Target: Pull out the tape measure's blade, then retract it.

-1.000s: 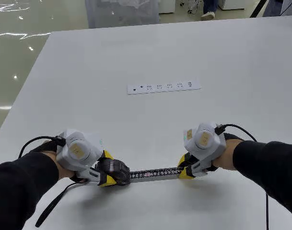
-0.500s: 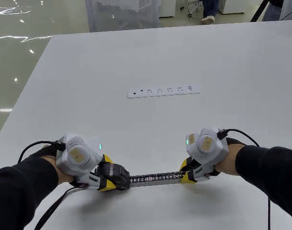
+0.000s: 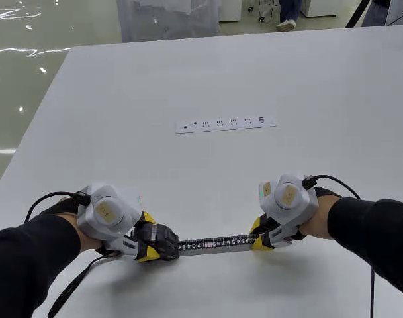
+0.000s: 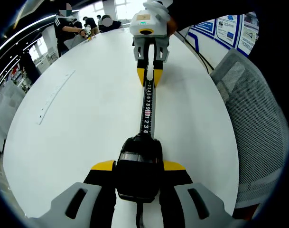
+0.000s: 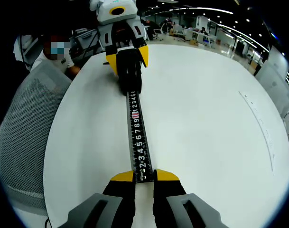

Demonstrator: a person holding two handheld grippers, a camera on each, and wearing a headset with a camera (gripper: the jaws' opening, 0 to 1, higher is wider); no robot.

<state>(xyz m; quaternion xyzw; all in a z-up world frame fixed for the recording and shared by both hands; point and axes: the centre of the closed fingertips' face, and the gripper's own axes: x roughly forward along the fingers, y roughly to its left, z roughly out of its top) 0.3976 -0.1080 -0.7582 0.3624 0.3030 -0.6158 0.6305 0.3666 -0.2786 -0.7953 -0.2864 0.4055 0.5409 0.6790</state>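
Two grippers hold the work between them, low over the near edge of the white worktop [image 3: 188, 79]. The left gripper [image 3: 149, 237] has its jaws closed on the black case [image 4: 139, 164], one yellow tip on each flank, so the case sits squarely between them with its mouth pointing at the other hand. The right gripper [image 5: 144, 176] has its jaws drawn narrow on the free end of the blade [image 5: 136, 133], which lies in the slot between the two yellow tips.

The blade runs straight from the case to that grip, printed face up, lying flat on the worktop or just above it; I cannot tell which. A short stretch is out and the two grippers stand near each other, facing head-on.

As I judge it, the pull-out is partly done at least: the blade is clearly out of the case, though not far. Whether more is meant to come out I cannot say. The retraction is left to do, since the end is gripped and the blade lies exposed.

Further back on the worktop, well apart from both hands, lies a white socket strip [image 3: 225, 123]. A grey mesh chair [image 4: 251, 118] stands beside the worktop.
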